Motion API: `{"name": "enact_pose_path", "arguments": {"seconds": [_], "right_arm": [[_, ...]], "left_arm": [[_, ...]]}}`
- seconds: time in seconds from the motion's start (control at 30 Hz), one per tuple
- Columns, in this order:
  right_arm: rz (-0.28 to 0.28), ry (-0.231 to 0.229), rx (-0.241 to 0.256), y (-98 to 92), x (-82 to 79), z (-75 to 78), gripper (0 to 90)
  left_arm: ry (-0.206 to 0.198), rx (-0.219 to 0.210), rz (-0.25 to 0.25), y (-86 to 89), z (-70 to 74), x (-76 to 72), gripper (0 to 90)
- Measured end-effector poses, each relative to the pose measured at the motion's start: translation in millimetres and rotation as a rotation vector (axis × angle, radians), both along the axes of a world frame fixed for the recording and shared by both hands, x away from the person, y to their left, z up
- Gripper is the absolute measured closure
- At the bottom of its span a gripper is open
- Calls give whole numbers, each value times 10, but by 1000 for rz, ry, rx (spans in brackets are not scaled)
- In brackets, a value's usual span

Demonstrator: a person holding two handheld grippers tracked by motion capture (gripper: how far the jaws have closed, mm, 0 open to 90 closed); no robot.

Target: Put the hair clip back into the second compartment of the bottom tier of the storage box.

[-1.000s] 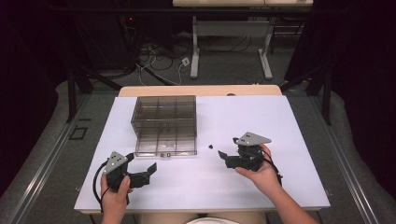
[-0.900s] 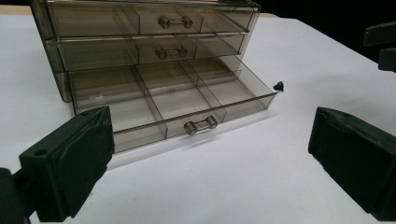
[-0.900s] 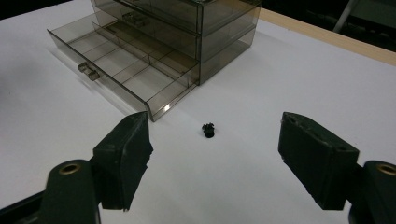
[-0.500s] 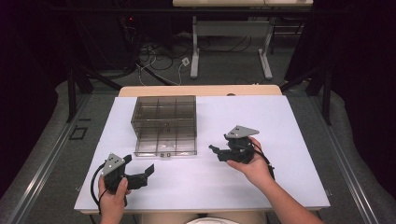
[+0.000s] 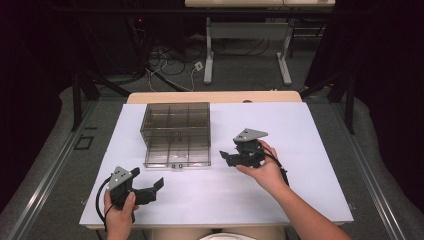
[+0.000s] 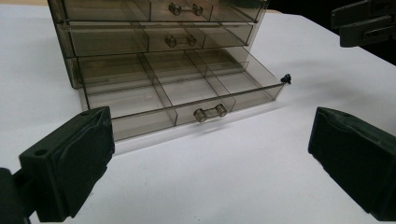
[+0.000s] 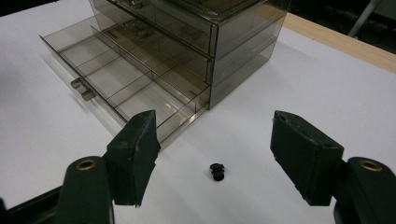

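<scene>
- High view: My right claw (image 5: 231, 157) hovers just beside the right front corner of the smoky clear drawer cabinet (image 5: 175, 131), which stands left of centre near the far edge of the white counter (image 5: 310, 130). My left claw (image 5: 155, 187) rests near the counter's front-left corner, well apart from the cabinet.
- Left gripper view: My left claw (image 6: 210, 158), jaws wide apart and empty, faces the bottom drawer (image 6: 187, 95), pulled out and bare. A small black part (image 6: 286, 78) sits at the drawer's right front corner.
- Right gripper view: My right claw (image 7: 215, 158), jaws spread, frames the small black part (image 7: 216, 171) on the counter beside the open drawer (image 7: 126, 88). By my reading, pickup is in hand; next, lower, close, and lift it toward a compartment.
</scene>
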State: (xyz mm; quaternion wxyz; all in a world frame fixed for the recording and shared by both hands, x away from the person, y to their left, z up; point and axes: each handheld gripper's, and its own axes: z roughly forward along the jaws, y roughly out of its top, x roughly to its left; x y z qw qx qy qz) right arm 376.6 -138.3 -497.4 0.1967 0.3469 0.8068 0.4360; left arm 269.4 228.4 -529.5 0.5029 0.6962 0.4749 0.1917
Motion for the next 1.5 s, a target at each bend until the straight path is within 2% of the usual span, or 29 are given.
{"name": "enact_pose_path", "arguments": {"seconds": [0.17, 0.3, 0.37, 0.53, 0.57, 0.67, 0.7, 0.83, 0.93, 1.1, 1.23, 1.3, 1.4, 1.47, 1.5], "right_arm": [[5, -2, -22, 27, 80, -1, 314], [7, 15, -25, 41, 150, -25, 318], [4, 26, -49, 49, 176, -37, 324], [-2, 50, -70, 69, 252, -90, 333], [-5, 41, -74, 73, 268, -104, 333], [1, 47, -86, 81, 310, -123, 334], [5, 61, -99, 83, 321, -117, 336], [-1, 63, -109, 117, 377, -121, 338], [5, 70, -107, 147, 417, -125, 360], [14, 103, -129, 186, 469, -122, 397], [17, 148, -152, 194, 496, -126, 429], [21, 138, -153, 192, 515, -149, 439], [19, 159, -165, 194, 528, -166, 463], [30, 146, -168, 192, 547, -186, 476], [26, 162, -172, 193, 542, -184, 486]], "left_arm": [[-2, -3, 2, 16, -5, -2, 8], [-2, -3, 7, 27, -16, 0, 8], [1, -3, 5, 32, -18, -2, 8], [1, -7, 6, 32, -24, -3, 8], [1, -7, 5, 30, -26, -2, 8], [7, -8, 1, 31, -31, 0, 8], [10, -10, -1, 29, -34, 1, 8], [12, -10, -3, 28, -43, 7, 8], [12, -12, -2, 30, -45, 7, 8], [16, -16, -2, 34, -47, 7, 8], [18, -18, -3, 38, -48, 7, 8], [17, -18, -3, 39, -50, 9, 8], [18, -19, -5, 35, -51, 9, 8], [18, -19, -5, 34, -54, 11, 8], [18, -18, -5, 34, -56, 12, 8]]}}
